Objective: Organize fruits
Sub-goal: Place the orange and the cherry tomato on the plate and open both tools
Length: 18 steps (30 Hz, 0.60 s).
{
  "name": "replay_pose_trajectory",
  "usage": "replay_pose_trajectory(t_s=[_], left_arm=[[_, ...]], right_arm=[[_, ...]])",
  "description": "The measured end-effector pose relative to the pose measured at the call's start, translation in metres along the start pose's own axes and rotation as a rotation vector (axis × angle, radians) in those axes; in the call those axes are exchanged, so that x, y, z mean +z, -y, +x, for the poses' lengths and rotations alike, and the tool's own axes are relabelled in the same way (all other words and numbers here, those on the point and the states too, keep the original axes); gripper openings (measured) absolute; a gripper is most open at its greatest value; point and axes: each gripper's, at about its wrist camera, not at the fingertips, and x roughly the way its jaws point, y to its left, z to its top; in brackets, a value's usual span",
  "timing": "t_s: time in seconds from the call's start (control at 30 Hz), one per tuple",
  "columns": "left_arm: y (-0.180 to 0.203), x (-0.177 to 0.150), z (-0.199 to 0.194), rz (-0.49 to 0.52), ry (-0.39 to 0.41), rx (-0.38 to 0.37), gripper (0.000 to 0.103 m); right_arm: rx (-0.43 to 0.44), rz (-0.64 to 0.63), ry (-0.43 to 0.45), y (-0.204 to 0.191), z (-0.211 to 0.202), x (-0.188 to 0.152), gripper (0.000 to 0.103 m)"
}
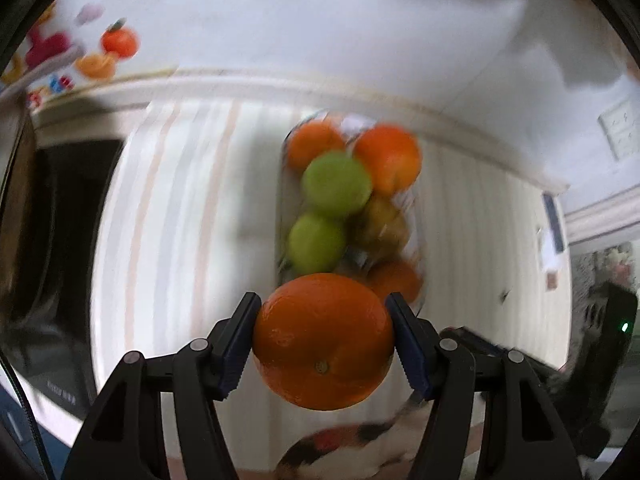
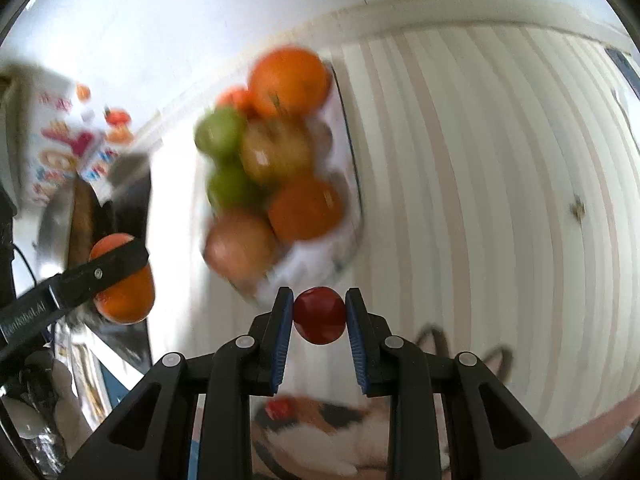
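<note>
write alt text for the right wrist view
The right gripper jaws are shut on a small dark red fruit above a striped tablecloth. Behind it, a blurred clear tray holds oranges and green fruit; at left, the left gripper holds an orange.

You have two black two-finger grippers (image 1: 323,344) (image 2: 319,316), one round orange (image 1: 324,340) held apart, and one small dark-red fruit (image 2: 319,315). In the clear tray (image 2: 352,152) you see two green apples (image 1: 336,183) (image 1: 317,243); the other blurred fruits can't be counted surely.
</note>
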Motion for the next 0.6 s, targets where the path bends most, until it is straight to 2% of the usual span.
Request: replay_pose_trajectory(t_s=[0.03,0.17,0.33,0.6], left_arm=[[-0.009,0.006,-0.002,0.006,0.0,-0.008,0.062],[-0.002,0.024,0.024,0.012,-0.057,-0.061,0.062],[0.004,0.038,0.034,0.019,-0.096,-0.061,0.062],[-0.001,0.042,0.053,-0.023,-0.139,-0.06,0.063]], right_arm=[[0.008,0.008,0.007,-0.001,0.0,0.007,0.029],[0.067,0.079,-0.017,0.008,0.015,0.041,0.029],[0.11,0.158,-0.042,0.021,0.034,0.064,0.029],[0.125,0.175,-0.06,0.025,0.055,0.084,0.031]])
